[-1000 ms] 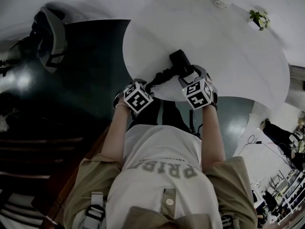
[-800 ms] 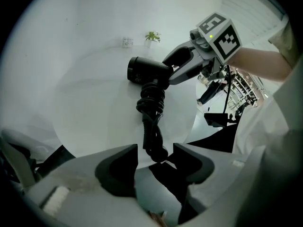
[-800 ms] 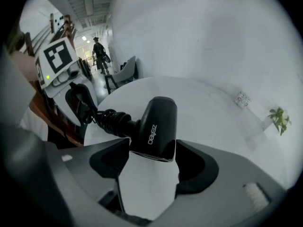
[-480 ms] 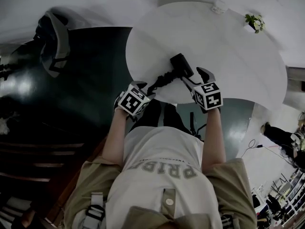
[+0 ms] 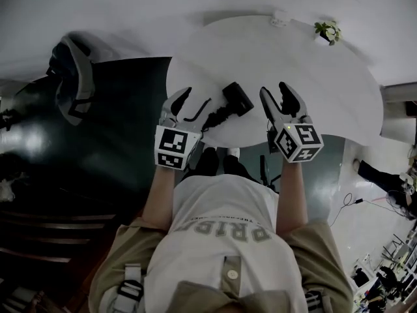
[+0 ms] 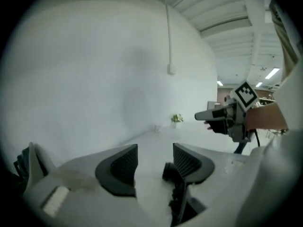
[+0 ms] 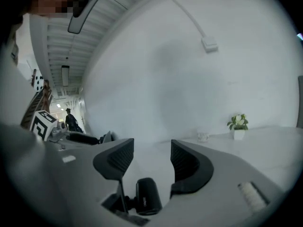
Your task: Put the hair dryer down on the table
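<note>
Hair dryer (image 5: pixel 236 98): on the table (image 5: pixel 326 70), frame centre, between your grippers.
Left gripper (image 5: pixel 192 104): jaws apart, empty.
Right gripper (image 5: pixel 277 95): jaws apart, empty, just been closing.

**Hair dryer down on table**

Black hair dryer (image 5: pixel 236 98) lies flat on the white round table (image 5: pixel 326 90), near the edge closest to the person. It rests free on the tabletop, with nothing gripping it. The stubby barrel points away and to the right in the head view. The dark cord (image 5: pixel 213 117) trails from its near end toward the table edge. In the right gripper view the barrel (image 7: pixel 147 196) shows matte black, with small print too tiny to read.
</note>
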A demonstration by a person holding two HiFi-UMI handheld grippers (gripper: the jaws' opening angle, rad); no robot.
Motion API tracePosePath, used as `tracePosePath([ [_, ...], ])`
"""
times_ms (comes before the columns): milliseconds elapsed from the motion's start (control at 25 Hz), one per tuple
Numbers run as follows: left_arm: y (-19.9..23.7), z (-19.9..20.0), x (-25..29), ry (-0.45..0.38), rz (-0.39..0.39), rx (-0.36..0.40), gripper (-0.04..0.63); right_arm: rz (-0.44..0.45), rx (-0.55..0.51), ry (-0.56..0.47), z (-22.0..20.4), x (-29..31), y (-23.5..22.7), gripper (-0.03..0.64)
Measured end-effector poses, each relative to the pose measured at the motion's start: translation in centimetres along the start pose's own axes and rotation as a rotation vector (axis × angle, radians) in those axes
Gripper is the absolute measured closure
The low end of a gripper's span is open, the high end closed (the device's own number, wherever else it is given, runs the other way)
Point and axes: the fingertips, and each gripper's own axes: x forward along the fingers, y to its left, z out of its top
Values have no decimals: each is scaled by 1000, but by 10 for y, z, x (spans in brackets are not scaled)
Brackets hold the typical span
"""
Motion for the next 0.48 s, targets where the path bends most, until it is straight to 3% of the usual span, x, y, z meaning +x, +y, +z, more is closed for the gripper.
tracePosePath([
  [240, -3, 95, -24, -339, 86, 55, 362, -75, -117, -238, 68, -27, 18, 407],
  [360, -8, 122, -39, -438, 133, 36, 368, -92, -150, -304, 88, -38, 27, 419],
  [480, -9, 142, -56, -523, 183, 52, 421, -122, -189, -353, 104, -50, 35, 461],
])
